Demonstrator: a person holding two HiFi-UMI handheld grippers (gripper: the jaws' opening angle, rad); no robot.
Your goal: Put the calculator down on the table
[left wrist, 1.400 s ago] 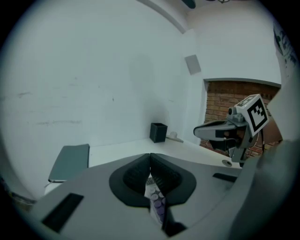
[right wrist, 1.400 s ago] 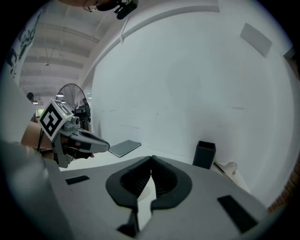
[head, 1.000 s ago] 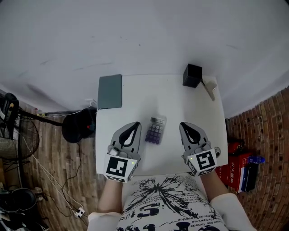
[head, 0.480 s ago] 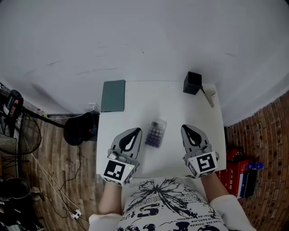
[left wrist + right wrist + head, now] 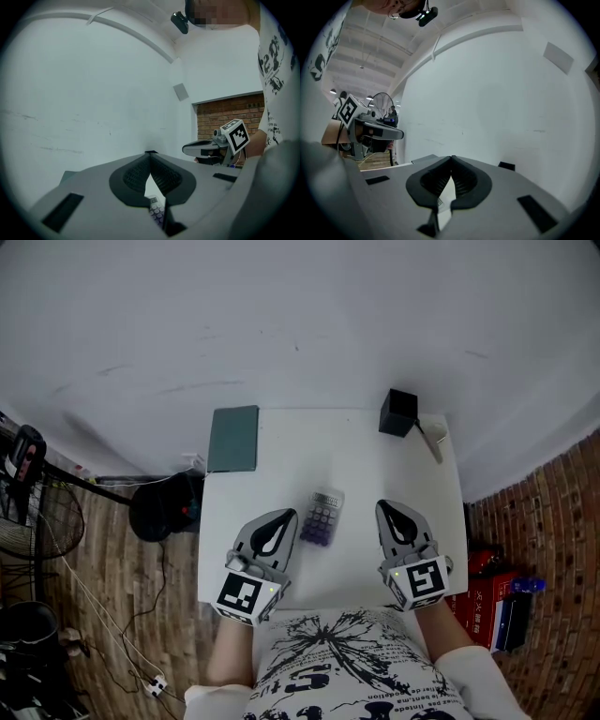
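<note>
A small calculator (image 5: pixel 322 517) with purple keys lies flat on the white table (image 5: pixel 356 451), between the two grippers. My left gripper (image 5: pixel 282 518) rests at its left, jaws shut and empty. My right gripper (image 5: pixel 387 509) rests at its right, also shut with nothing in it. In the left gripper view the calculator (image 5: pixel 157 209) shows through the gap below the closed tips of the left gripper (image 5: pixel 151 153), and the right gripper (image 5: pixel 206 148) shows beyond. The right gripper view shows the right gripper (image 5: pixel 451 158) closed, with the left gripper (image 5: pixel 375 131) off to the left.
A dark green notebook (image 5: pixel 233 438) lies at the table's far left corner. A black box (image 5: pixel 398 412) and a flat pale tool (image 5: pixel 432 437) sit at the far right corner. A black fan (image 5: pixel 161 504) stands on the floor left of the table; red boxes (image 5: pixel 497 601) stand at right.
The head view has shifted slightly, so the table sits a little lower in the picture. Both grippers and the calculator stay where they were.
</note>
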